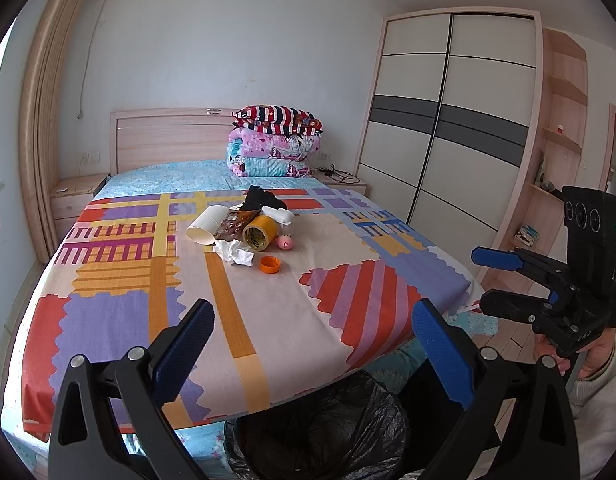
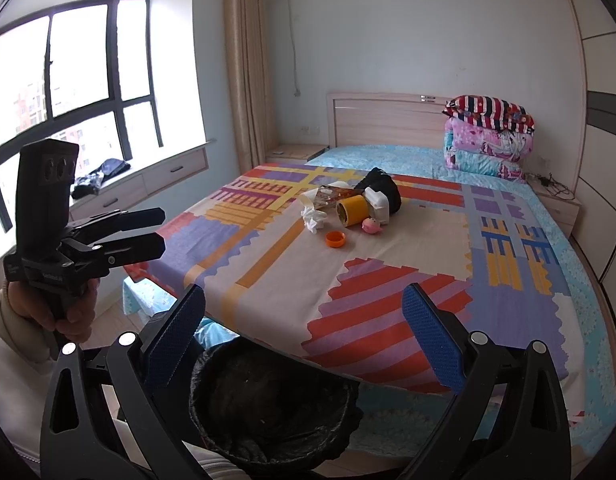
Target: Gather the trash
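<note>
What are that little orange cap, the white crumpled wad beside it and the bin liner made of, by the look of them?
The orange cap looks like smooth moulded plastic: an even colour and a crisp round rim. The white wad seems to be tissue or soft paper, matt with loose irregular creases. The bin liner appears to be thin black plastic film, wrinkled, with a faint sheen.

The trash bin (image 1: 319,432) is cut off by the picture's lower edge. Behind the yellow tape roll (image 1: 259,231), the brown wrapper (image 1: 232,222) and black item (image 1: 264,198) are partly hidden.
</note>
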{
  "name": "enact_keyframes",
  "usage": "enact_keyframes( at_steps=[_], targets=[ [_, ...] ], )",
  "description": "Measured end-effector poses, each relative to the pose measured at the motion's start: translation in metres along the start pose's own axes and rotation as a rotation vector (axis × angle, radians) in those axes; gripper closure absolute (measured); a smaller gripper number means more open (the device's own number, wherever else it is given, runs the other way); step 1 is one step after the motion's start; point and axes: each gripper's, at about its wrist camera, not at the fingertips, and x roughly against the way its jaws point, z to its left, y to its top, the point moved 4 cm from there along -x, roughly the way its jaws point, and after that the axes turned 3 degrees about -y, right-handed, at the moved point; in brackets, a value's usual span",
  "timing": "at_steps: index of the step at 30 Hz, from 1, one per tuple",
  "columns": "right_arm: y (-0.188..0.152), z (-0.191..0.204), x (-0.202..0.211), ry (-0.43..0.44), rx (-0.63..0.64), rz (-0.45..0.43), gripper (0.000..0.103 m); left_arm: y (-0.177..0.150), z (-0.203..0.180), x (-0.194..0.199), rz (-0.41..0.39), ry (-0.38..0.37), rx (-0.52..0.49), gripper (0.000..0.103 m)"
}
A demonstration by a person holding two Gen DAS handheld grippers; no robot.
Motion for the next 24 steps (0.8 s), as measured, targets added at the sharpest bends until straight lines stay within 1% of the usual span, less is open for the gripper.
enact_keyframes(
  at_steps=[24],
  targets=[
    [-0.0005,0.0027,-0.0004,0.006,0.005,0.004,0.003,-0.0031,0.0023,-0.0057,0.010,0.002,0.009,0.008]
  ],
)
